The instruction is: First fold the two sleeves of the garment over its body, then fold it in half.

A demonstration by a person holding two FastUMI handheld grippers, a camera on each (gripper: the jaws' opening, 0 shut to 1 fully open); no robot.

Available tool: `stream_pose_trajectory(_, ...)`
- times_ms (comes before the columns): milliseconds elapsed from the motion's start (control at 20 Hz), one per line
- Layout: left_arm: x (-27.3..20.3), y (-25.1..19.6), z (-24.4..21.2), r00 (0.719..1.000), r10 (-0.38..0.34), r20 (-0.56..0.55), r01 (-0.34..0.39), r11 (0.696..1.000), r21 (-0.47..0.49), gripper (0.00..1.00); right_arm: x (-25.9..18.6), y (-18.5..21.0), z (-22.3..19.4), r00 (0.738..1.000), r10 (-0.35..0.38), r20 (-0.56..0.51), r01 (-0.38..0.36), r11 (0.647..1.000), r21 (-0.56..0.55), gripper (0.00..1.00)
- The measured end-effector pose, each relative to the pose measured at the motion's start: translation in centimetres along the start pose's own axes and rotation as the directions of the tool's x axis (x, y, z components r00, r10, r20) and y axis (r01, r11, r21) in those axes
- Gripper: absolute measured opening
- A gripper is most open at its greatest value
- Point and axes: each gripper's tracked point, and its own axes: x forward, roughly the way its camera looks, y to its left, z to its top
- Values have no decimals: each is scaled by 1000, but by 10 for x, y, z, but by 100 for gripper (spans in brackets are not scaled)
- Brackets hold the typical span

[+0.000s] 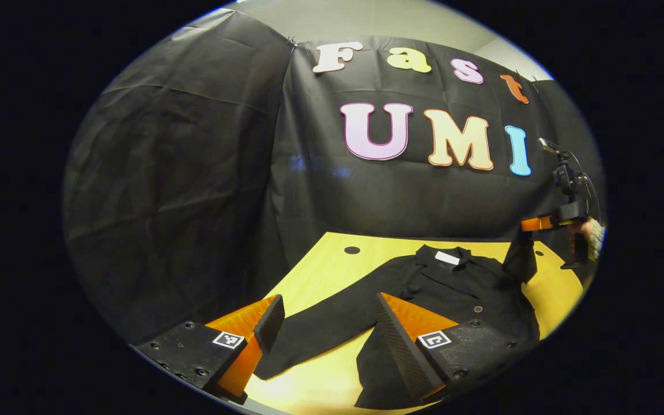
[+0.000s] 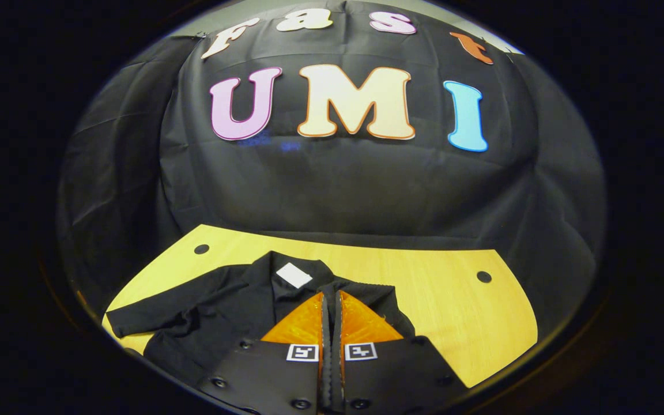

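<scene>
The left tongs [image 1: 323, 323] are hovering with fingers spread wide over the black jacket [image 1: 424, 288], which is lying on the yellow counter [image 1: 320, 265] with its near sleeve [image 1: 320, 328] stretched out. Farther right, the right tongs [image 2: 330, 314] are pinching the other sleeve [image 1: 521, 259], fingers pressed together, lifting it.

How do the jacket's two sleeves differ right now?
The right sleeve is lifted off the table, pinched in the shut right gripper; the left sleeve lies flat, stretched out from the jacket. The left gripper hangs open over the left sleeve without gripping it. Both sleeves are black, and neither is folded over the body yet.
</scene>
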Motion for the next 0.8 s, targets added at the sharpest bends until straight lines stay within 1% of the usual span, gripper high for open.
stream_pose_trajectory(100, 2, 5, -3, 1000, 4, -7, -4, 1000, -1, 94, 13, 19, 15, 1000, 25, 12, -25, 1000, 0, 2)
stream_pose_trajectory(250, 6, 10, -4, 1000, 4, -13, -4, 1000, -5, 93, 29, 48, 38, 998, 57, 28, -57, 998, -17, 2)
stream_pose_trajectory(500, 13, 13, -8, 1000, 0, -13, 0, 1000, -3, 92, 50, 103, 67, 992, 120, 48, -114, 988, -107, 2)
stream_pose_trajectory(600, 15, 14, -10, 1000, 0, -17, 0, 1000, -12, 93, 59, 129, 74, 987, 154, 54, -146, 981, -131, 2)
stream_pose_trajectory(800, 17, 21, -13, 1000, 13, -24, -13, 1000, -15, 93, 75, 176, 69, 977, 212, 26, -204, 963, -174, 2)
